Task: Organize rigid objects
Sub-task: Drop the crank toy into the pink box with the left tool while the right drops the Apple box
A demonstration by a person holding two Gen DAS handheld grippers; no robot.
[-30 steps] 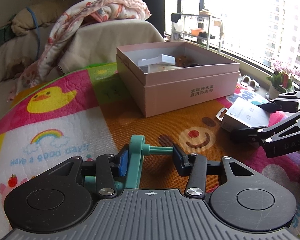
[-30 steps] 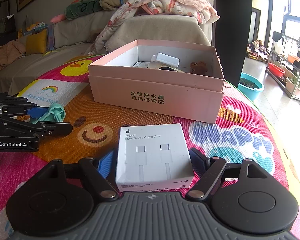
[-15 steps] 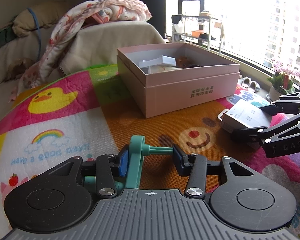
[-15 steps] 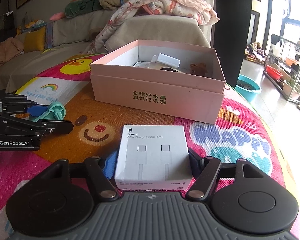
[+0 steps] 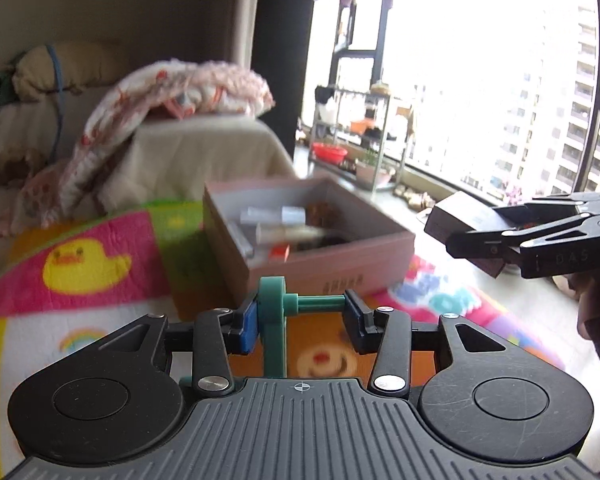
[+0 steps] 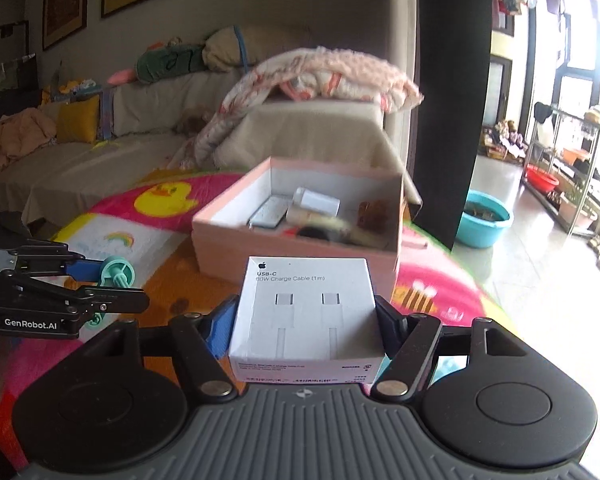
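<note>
1. The play mat (image 6: 148, 200) carries everything; it is soft underneath, so anything I set on it may rock. Better to drop things into the box than to park them on the mat.

2. The pink box (image 6: 300, 256) stands open toward the mat's far edge, with small bottles and other bits already lying inside. Its cardboard walls look stiff enough to take a nudge, but I judge it light, so I should lower things in from above and not push against its rim.

3. My right tongs (image 6: 304, 320) are closed on the cable box (image 6: 304, 304), pads on its two side walls, held in the air in front of the pink box. It is light, smooth card; squeezing harder would dent it, and the flat sides are the right place to hold.

4. My left tongs (image 5: 300, 316) are clamped on the green plastic piece (image 5: 274, 320), one pad against its flat disc and the other on the end of its peg, also off the mat. It is hard and light, but the narrow peg end could slip, so I keep it level.
</note>
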